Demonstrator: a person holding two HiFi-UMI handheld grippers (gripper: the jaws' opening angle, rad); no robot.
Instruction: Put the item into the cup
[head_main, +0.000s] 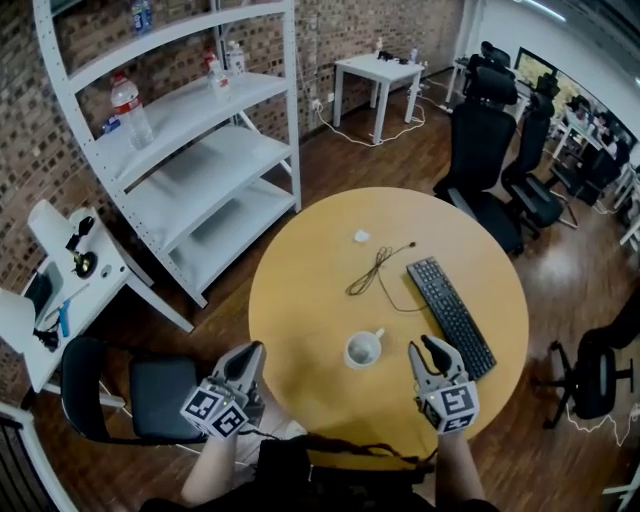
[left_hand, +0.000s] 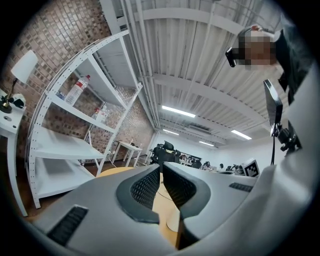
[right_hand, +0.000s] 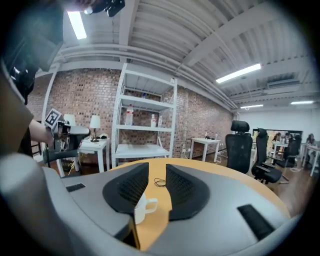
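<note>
Right gripper released, empty; cup just left of my jaws; small white item, perhaps target, well ahead-left.

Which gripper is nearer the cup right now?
Right. The right gripper sits just right of the cup; the left gripper is farther off to its left.

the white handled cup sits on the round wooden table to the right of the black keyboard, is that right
Not quite. The white handled cup is on the round wooden table, but it sits to the left of the black keyboard, not the right. The head view shows this.
</note>
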